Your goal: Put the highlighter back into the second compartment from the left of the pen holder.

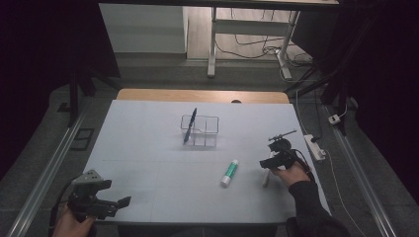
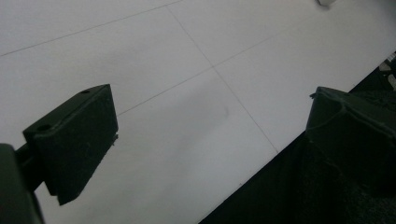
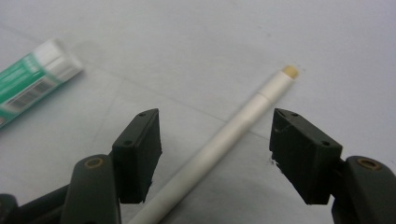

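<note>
A slim, matte silver-white pen with a small cream-coloured tip (image 3: 219,140) is seen lying flat on the white table sheet (image 1: 148,163), between the parted jaws of the right gripper (image 3: 215,154), untouched by either pad. The left gripper (image 2: 205,140) is held spread wide over bare sheet.

Slim white plastic pen (image 3: 219,140) w/ pale yellowish tip: lies flat on white table sheet, near right edge, diagonal in right gripper view, tip pointing away. Untouched by the pads either side. Approx. parallel to nearby green-white glue stick (image 1: 230,173).
</note>
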